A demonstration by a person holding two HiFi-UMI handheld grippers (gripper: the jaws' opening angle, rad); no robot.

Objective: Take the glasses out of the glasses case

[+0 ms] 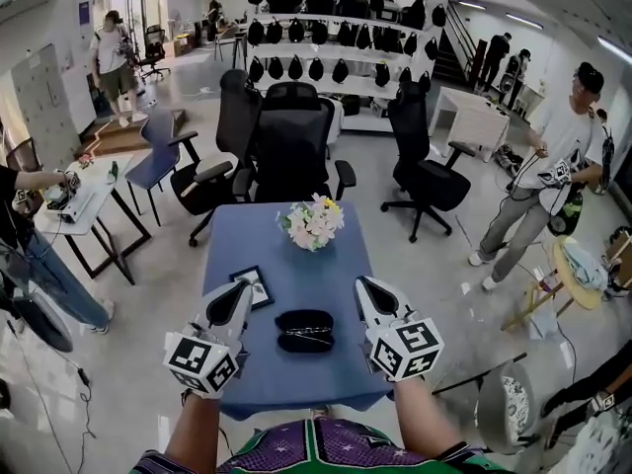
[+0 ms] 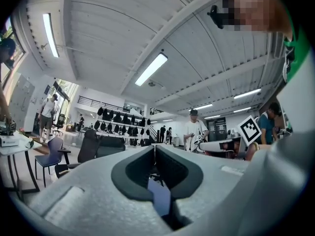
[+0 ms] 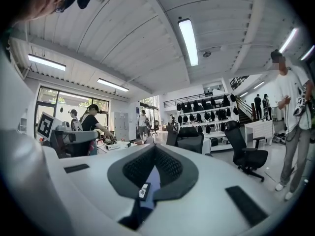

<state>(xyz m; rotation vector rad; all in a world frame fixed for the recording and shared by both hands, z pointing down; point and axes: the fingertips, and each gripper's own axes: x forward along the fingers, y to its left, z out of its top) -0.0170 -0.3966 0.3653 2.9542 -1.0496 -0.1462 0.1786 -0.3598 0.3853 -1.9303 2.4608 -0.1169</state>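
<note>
Left gripper (image 1: 244,285) and right gripper (image 1: 362,281) are held with jaws closed and empty, flanking the shut glasses case (image 1: 304,329) on the tabletop (image 1: 247,237); no step is begun, and opening the lid is judged next.

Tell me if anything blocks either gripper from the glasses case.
Nothing visible does. The glasses case lies on the blue table between the left gripper and the right gripper, with bare tabletop on both sides. The small frame and the flowers sit farther back, off either path.

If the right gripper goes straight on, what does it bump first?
Likely the flowers: the right gripper angles toward them over the table. Height is unclear, so it may pass above.
</note>
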